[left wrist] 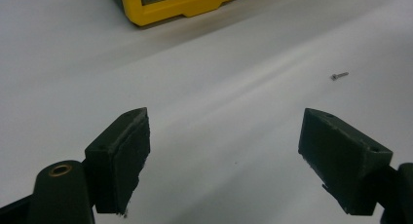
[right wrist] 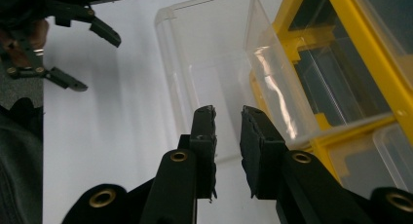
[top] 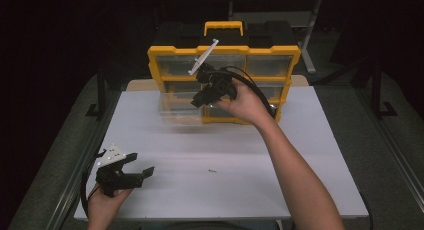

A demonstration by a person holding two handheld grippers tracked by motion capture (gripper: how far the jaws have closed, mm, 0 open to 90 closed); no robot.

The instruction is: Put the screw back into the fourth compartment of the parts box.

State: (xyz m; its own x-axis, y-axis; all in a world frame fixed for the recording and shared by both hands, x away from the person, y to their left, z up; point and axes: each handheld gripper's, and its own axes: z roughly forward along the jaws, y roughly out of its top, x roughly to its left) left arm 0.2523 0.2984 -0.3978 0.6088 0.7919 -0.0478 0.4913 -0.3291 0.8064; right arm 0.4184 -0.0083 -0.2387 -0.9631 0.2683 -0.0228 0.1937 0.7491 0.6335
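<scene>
A yellow and black organiser (top: 225, 52) with clear drawers stands at the back of the white tabletop (top: 310, 155). One clear drawer (top: 179, 110) is out of it, blurred, just in front of its left side. My right gripper (top: 202, 97) is at the drawer's right end. In the right gripper view its jaws (right wrist: 228, 118) stand a narrow gap apart, nothing pinched, with the drawer (right wrist: 214, 58) just beyond the tips and the organiser's yellow frame (right wrist: 375, 63) to the right. My left gripper (top: 144, 162) rests wide open near the front left; its jaws (left wrist: 224, 121) hold nothing.
A small screw (top: 212, 170) lies loose on the white top, right of the left gripper, and appears again (left wrist: 339, 76) ahead of that gripper's right jaw. The organiser's yellow base (left wrist: 160, 7) is far ahead. The left gripper (right wrist: 95, 63) appears at the upper left of the right gripper view.
</scene>
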